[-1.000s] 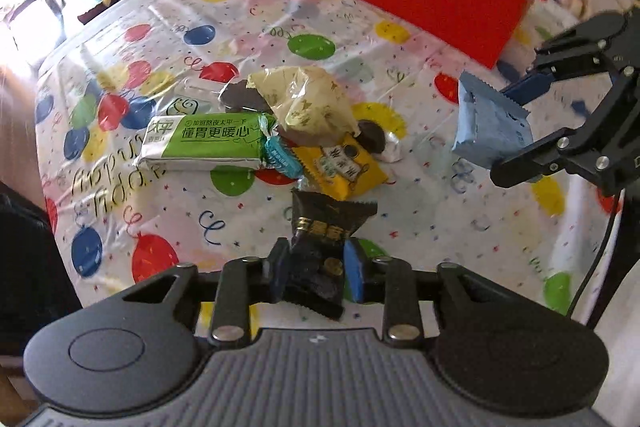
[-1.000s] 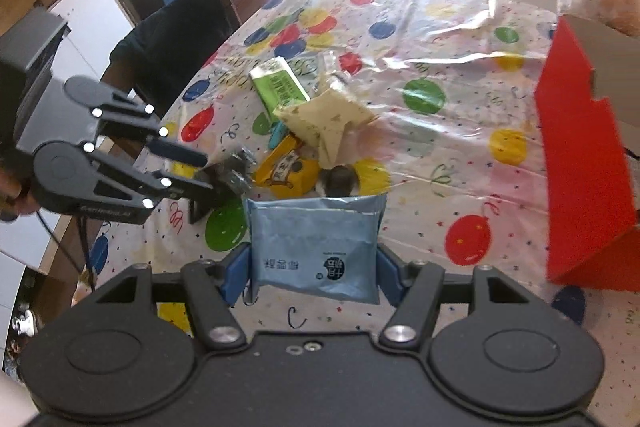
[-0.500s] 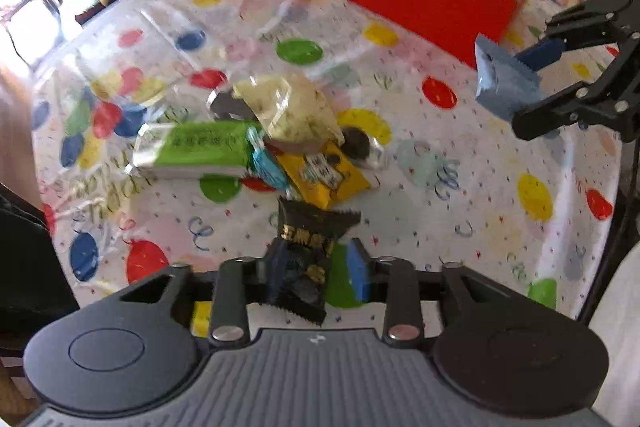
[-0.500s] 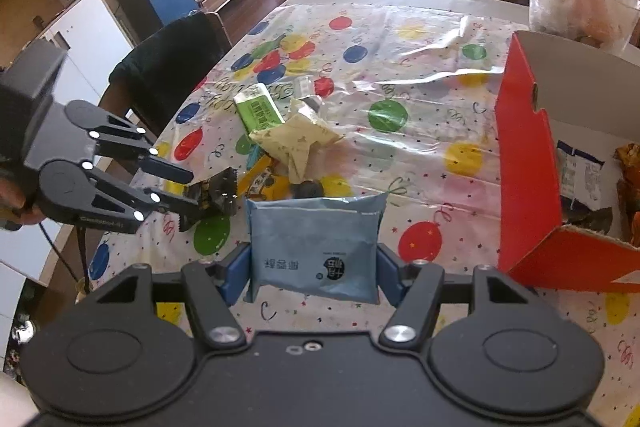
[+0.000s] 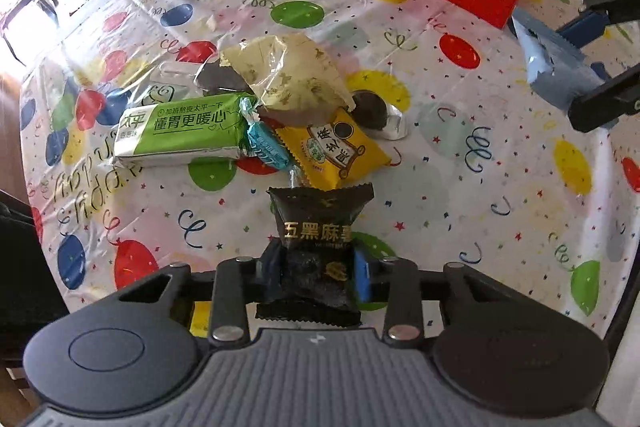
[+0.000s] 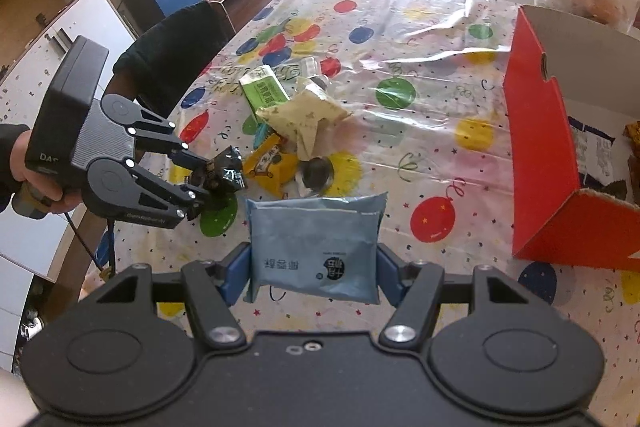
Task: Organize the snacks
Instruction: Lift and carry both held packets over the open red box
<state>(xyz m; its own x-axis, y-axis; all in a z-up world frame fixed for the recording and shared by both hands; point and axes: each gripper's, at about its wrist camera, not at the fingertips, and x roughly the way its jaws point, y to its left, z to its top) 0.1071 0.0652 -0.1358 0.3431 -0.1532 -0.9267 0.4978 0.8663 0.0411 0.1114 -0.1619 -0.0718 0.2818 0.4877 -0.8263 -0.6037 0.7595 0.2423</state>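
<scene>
Bare tablecloth (image 6: 432, 147) before red box (image 6: 536, 163)

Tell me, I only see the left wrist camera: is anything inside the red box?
Observer: Yes. The right wrist view looks into the box, and a white-and-dark packet lies inside.
Operator: How is the blue packet held?
Observer: The right gripper pinches the blue packet by both side edges, printed face toward its camera.
Operator: What's behind my gripper?
Observer: A hand holds the left gripper, in front of a dark chair.
</scene>
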